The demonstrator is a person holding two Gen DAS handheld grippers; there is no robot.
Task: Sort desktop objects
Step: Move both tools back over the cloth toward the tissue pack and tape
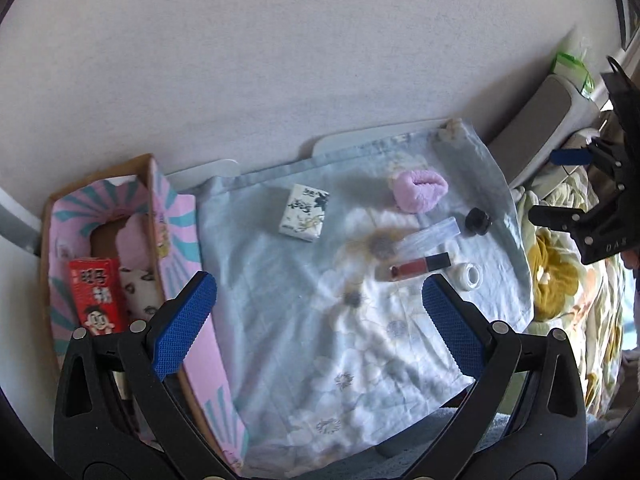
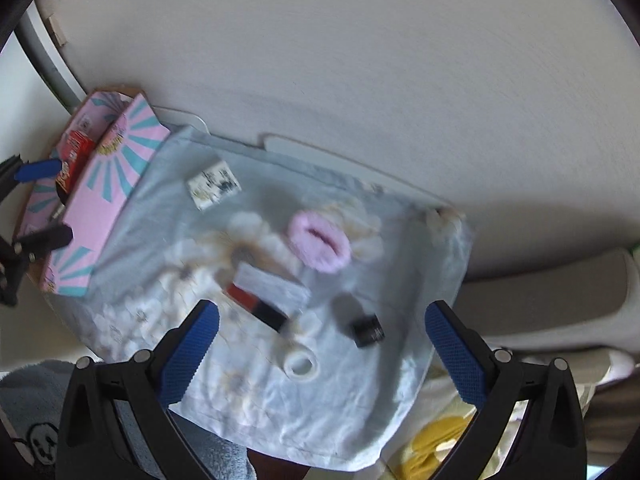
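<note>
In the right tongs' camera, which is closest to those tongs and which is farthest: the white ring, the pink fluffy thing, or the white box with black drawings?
Seen from the right tongs:
1. The white ring is nearest, lying on the cloth between the blue fingertips.
2. The pink fluffy thing comes next, near the cloth's middle.
3. The white box is farthest, toward the back left.
</note>
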